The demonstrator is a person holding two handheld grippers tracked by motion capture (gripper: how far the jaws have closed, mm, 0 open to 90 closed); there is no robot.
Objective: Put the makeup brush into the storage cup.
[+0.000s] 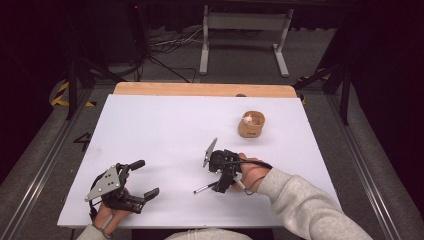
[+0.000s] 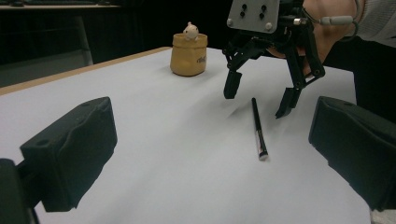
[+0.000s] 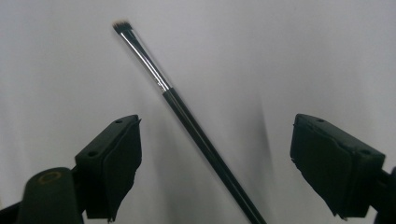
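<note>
A thin make-up brush (image 1: 207, 188) with a black handle and a silver ferrule lies flat on the white table top (image 1: 165, 130). My right gripper (image 1: 226, 184) hangs open just above the brush's handle end, one jaw on each side and neither touching. The right gripper view looks straight down on the brush (image 3: 187, 116), which runs diagonally between the open right gripper (image 3: 217, 135). From the left gripper view, the brush (image 2: 258, 128) lies under the right gripper (image 2: 259, 100). My left gripper (image 1: 146, 179) rests open and empty near the front left; its black pads (image 2: 74, 149) frame that view.
A small tan pot (image 1: 251, 125) with a little pale figure (image 2: 190, 30) poking out stands at the back right of the table. A wooden strip (image 1: 200, 89) runs along the far edge. Beyond it are a stand's legs and cables on the floor.
</note>
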